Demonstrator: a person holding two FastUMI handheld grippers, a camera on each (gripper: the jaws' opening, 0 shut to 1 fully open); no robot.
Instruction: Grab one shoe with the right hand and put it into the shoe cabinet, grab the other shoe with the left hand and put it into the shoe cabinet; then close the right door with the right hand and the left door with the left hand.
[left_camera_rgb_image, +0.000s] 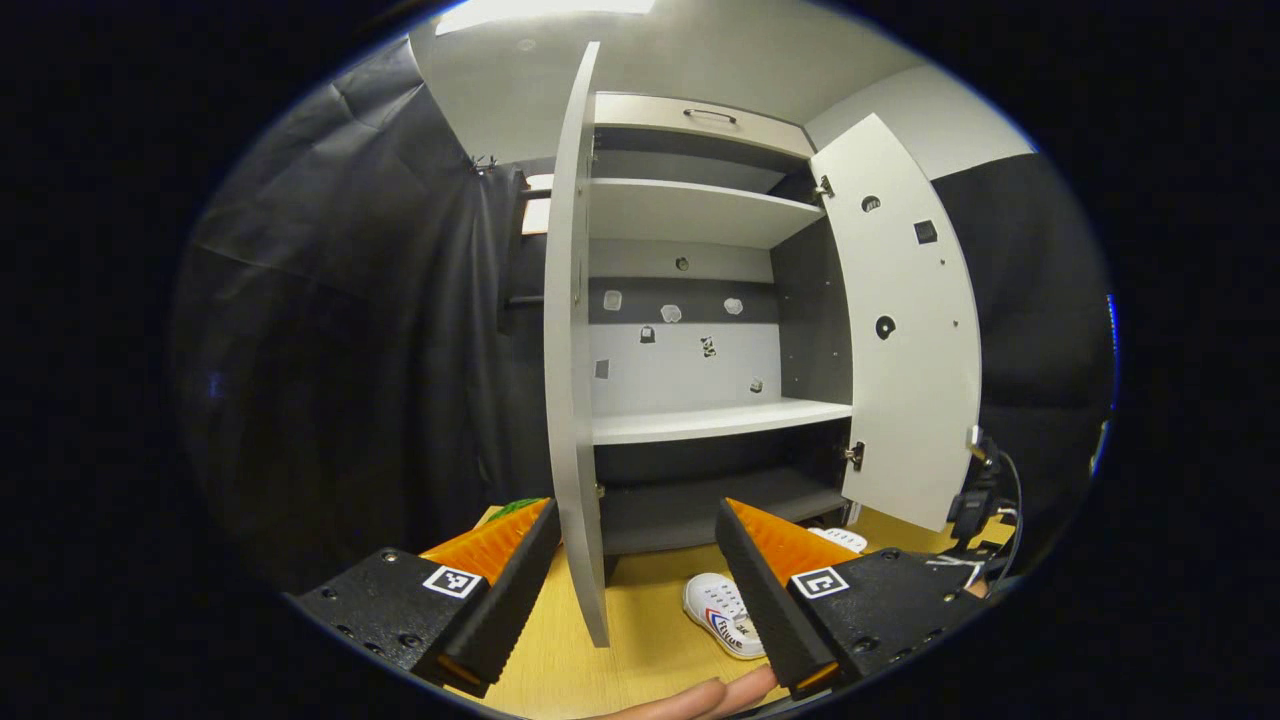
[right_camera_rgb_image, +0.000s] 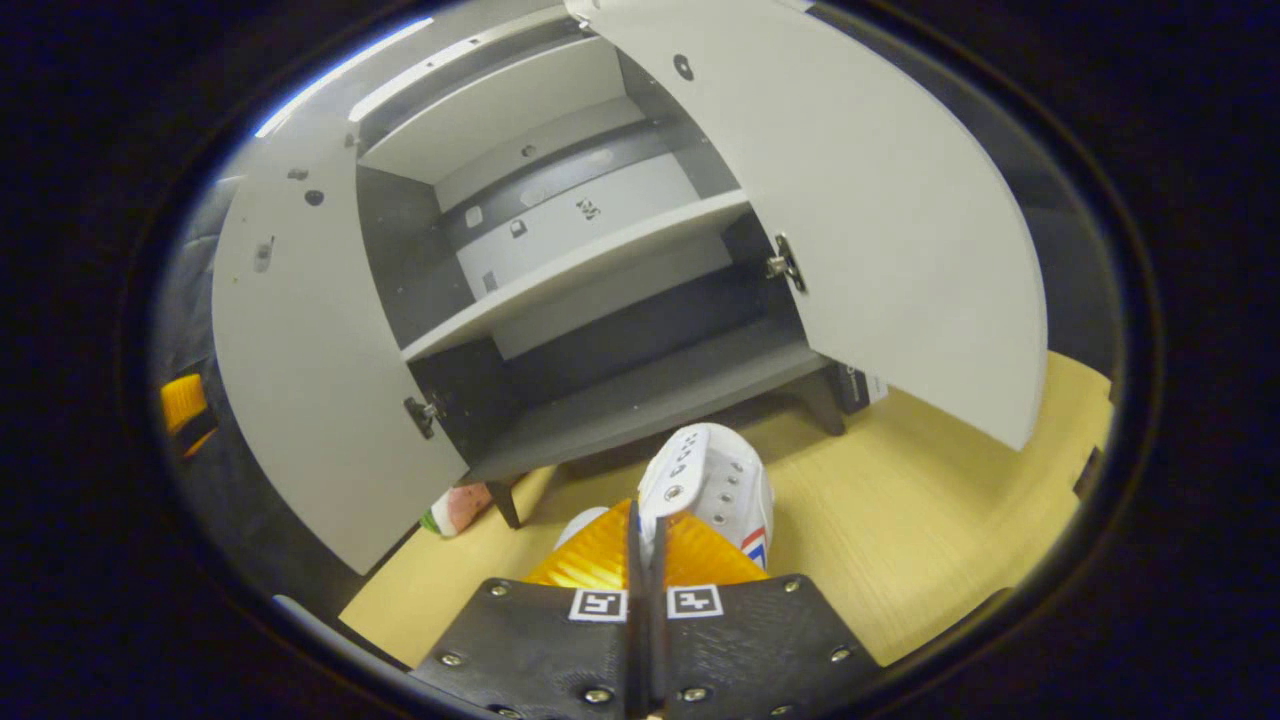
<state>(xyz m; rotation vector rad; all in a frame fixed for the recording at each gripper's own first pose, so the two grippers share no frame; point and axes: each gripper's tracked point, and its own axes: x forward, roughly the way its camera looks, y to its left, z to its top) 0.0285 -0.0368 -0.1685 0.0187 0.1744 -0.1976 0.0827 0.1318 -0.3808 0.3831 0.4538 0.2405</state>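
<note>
The shoe cabinet (left_camera_rgb_image: 715, 420) stands open in front of me, its left door (left_camera_rgb_image: 572, 350) edge-on and its right door (left_camera_rgb_image: 910, 330) swung wide. A white shoe (left_camera_rgb_image: 722, 612) with red and blue marks lies on the wooden floor before it, and a second white shoe (left_camera_rgb_image: 838, 538) peeks out behind my finger. My left gripper (left_camera_rgb_image: 638, 510) is open and holds nothing. In the right gripper view my right gripper (right_camera_rgb_image: 640, 520) is shut on the upper edge of a white shoe (right_camera_rgb_image: 715, 480), just before the cabinet's bottom shelf (right_camera_rgb_image: 650, 400).
Both doors (right_camera_rgb_image: 310, 380) (right_camera_rgb_image: 880, 220) flank the opening and jut out over the floor (right_camera_rgb_image: 900, 520). A green and pink object (right_camera_rgb_image: 455, 510) lies under the left door. A dark device with a cable (left_camera_rgb_image: 975, 500) sits right of the cabinet. A person's fingers (left_camera_rgb_image: 700, 700) show below.
</note>
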